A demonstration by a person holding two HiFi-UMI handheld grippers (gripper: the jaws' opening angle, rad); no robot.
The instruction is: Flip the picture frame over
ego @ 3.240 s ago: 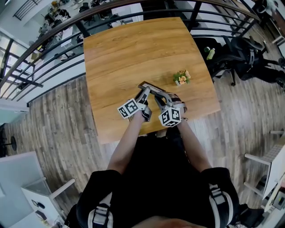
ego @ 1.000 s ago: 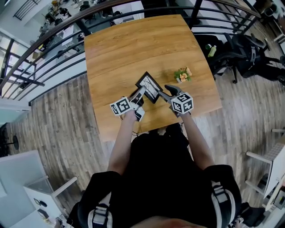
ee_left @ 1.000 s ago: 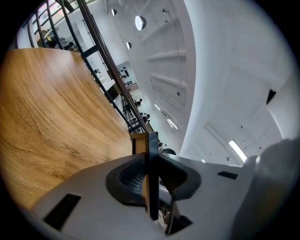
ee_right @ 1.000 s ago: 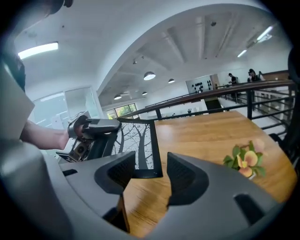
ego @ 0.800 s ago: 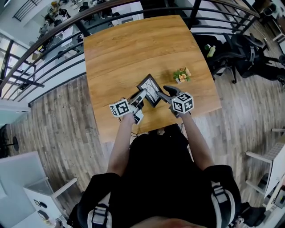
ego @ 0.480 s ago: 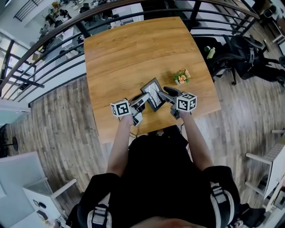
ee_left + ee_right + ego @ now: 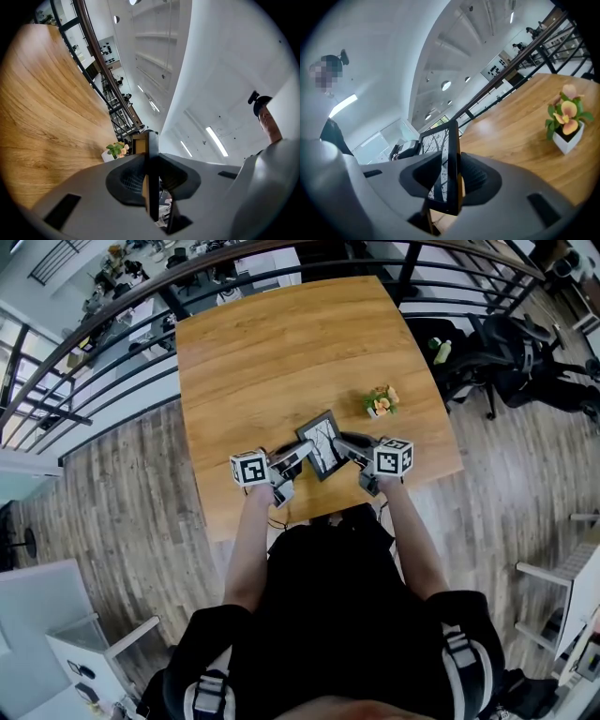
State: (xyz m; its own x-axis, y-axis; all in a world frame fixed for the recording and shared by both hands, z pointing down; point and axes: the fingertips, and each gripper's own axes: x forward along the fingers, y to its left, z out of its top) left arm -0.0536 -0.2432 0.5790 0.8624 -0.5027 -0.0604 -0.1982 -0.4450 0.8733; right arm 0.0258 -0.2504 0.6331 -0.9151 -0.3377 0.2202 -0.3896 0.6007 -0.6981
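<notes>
Wooden table point(image 7: 281, 352) seen from above, black railing point(image 7: 112, 320) along its far side. Near the front edge, raised between 2 hand-held grippers and tilted: black picture frame point(image 7: 321, 443), bare-tree print turned toward the head camera. On the frame's left edge, left gripper point(image 7: 298, 457), jaws clenched on both faces, frame seen edge-on in the left gripper view. On the right edge, right gripper point(image 7: 345, 444), jaws having just been closing, frame now pinched between the pads, print side visible in the right gripper view. Beyond the right gripper, near the frame but not touching it: small white pot of orange flowers point(image 7: 381, 401), upright on the table.
</notes>
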